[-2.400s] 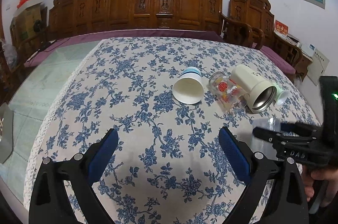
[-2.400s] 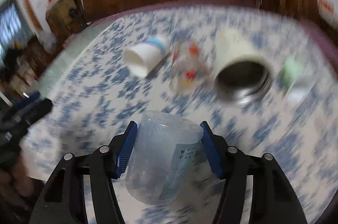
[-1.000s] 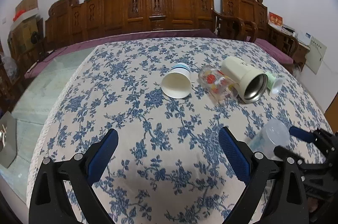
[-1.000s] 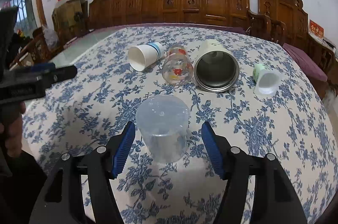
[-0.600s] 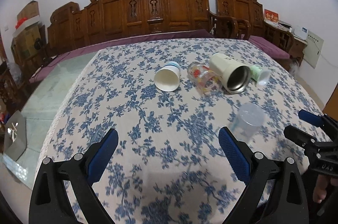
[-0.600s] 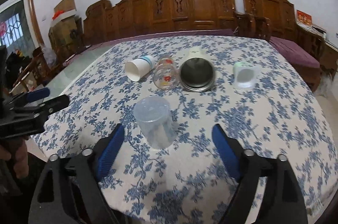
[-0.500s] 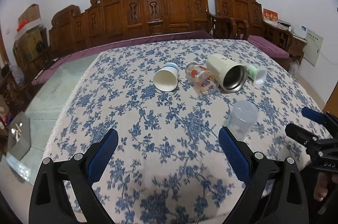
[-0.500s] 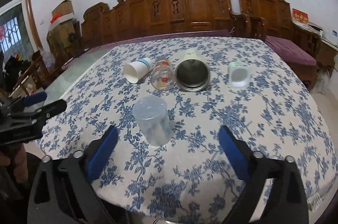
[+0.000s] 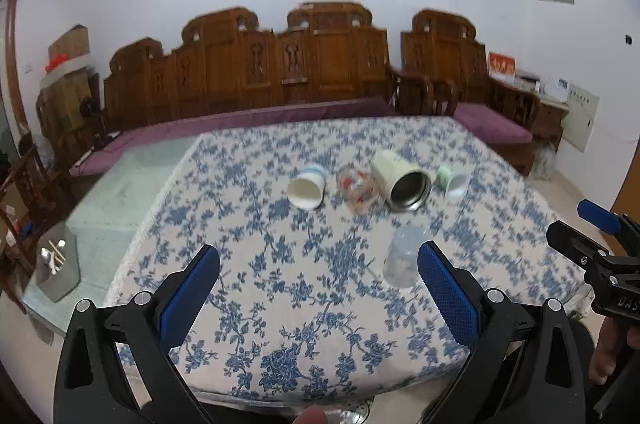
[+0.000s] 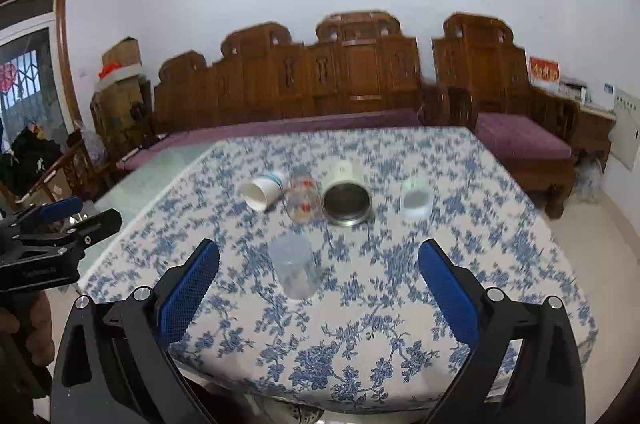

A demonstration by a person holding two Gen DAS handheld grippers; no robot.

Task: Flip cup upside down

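Observation:
A clear plastic cup (image 10: pixel 295 268) stands upside down on the blue-flowered tablecloth (image 10: pixel 440 264), near the front; it also shows in the left wrist view (image 9: pixel 404 258). My right gripper (image 10: pixel 319 290) is open and empty, pulled back from the table's front edge, well clear of the cup. My left gripper (image 9: pixel 319 290) is open and empty, also back from the table edge. Each gripper shows at the side of the other's view: the right gripper (image 9: pixel 596 236) and the left gripper (image 10: pixel 64 220).
Behind the clear cup lie a white paper cup (image 10: pixel 262 193), a printed glass (image 10: pixel 304 202), a cream steel-lined mug (image 10: pixel 346 194) and a small green cup (image 10: pixel 416 198), all on their sides. Carved wooden benches (image 10: pixel 360 80) with purple cushions stand beyond the table.
The right gripper let go of the clear cup, which now stands upside down on the table. Both grippers have drawn back and up, away from the table.

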